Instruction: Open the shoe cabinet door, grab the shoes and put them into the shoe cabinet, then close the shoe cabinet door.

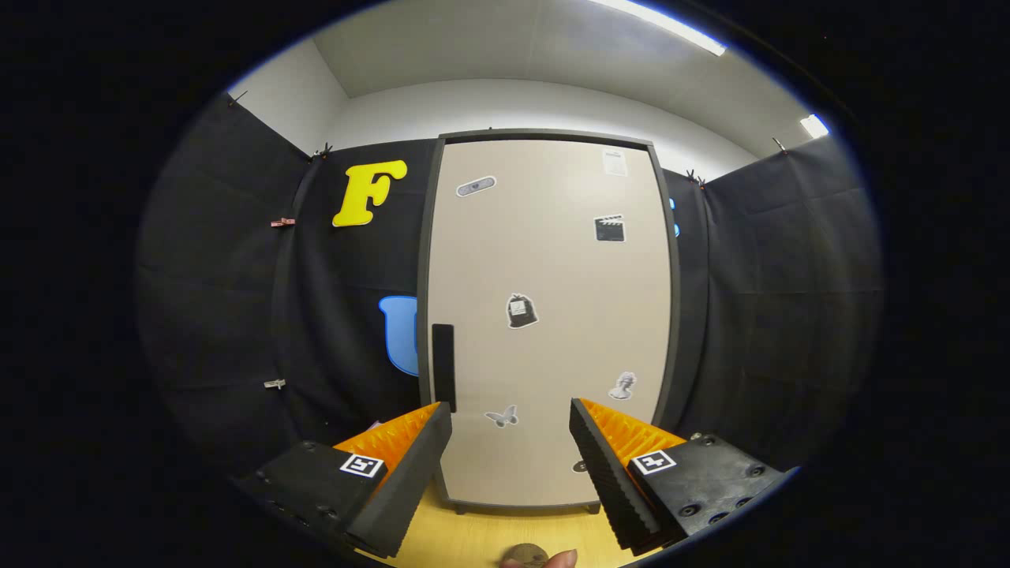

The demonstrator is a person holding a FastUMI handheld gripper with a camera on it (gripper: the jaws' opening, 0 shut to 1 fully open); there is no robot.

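1. The gripper (511, 426) hangs with its jaws wide apart and nothing between them.
2. Just under them lies a yellow wooden desk (481, 540), and a fingertip (562, 559) pokes in at the near edge.
3. Beyond the jaws stands the shoe cabinet (552, 315), its pale door shut, stickers dotted over it.
4. The dark handle (443, 367) sits on the door's left side, just above the left jaw.
5. By my reckoning nothing is done yet: the door needs opening, then shoes in, then closing.

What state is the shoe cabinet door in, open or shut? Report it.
Shut. The shoe cabinet door sits flush inside its dark frame, no gap showing, its handle untouched. The gripper is open, its fingers apart before the door.
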